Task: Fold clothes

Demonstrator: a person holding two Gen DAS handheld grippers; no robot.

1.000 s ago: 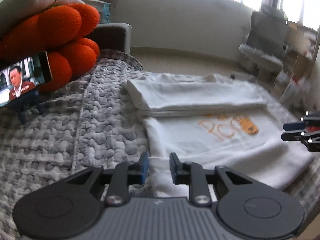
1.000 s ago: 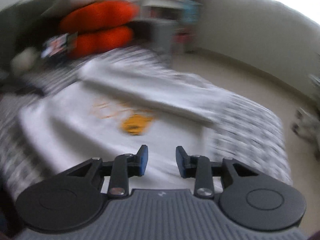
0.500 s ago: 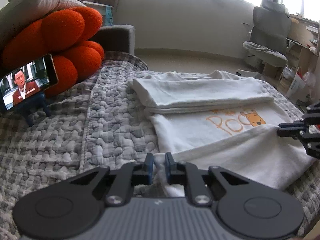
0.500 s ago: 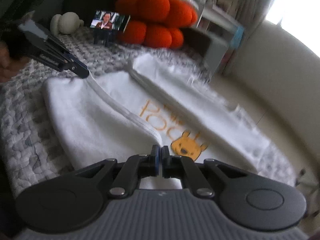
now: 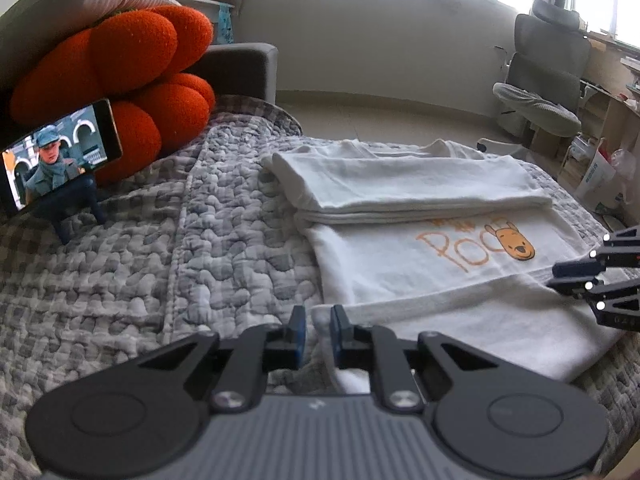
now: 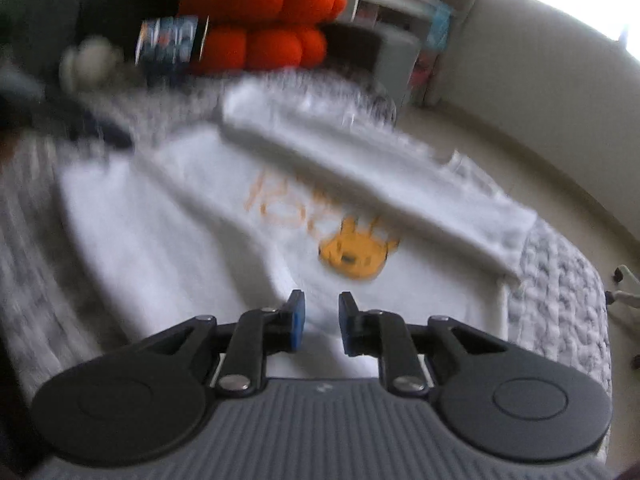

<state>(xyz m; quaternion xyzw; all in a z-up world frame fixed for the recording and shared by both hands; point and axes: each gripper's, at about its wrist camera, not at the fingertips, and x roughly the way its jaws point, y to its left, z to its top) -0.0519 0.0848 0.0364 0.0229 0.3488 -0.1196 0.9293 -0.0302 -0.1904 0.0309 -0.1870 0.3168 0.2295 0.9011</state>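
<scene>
Your left gripper (image 5: pixel 318 326) pinches the near corner of the white T-shirt (image 5: pixel 420 264) lying just ahead on the quilted bed (image 5: pixel 160 248). Your right gripper (image 6: pixel 320 320) has just been opening; its jaws stand slightly parted, nothing clamped, over the shirt's folded hem.

1. The T-shirt (image 5: pixel 400 264) is white, printed with orange lettering and a yellow-orange cartoon bear face (image 5: pixel 514 242).
2. The quilt (image 5: pixel 160 248) under it is a bumpy patchwork of grey and white checks.
3. The cushion (image 5: pixel 132 64) is bright orange; the pillow (image 5: pixel 80 0) on top of it is pale grey-white.
4. The phone (image 5: pixel 56 156) shows a bluish-grey picture and stands on a dark blue holder (image 5: pixel 76 208).
5. The left tongs (image 5: pixel 318 330) and right tongs (image 6: pixel 321 322) are black with blue pads, on ribbed grey bodies.
6. The office chair (image 5: pixel 544 68) is grey.
</scene>
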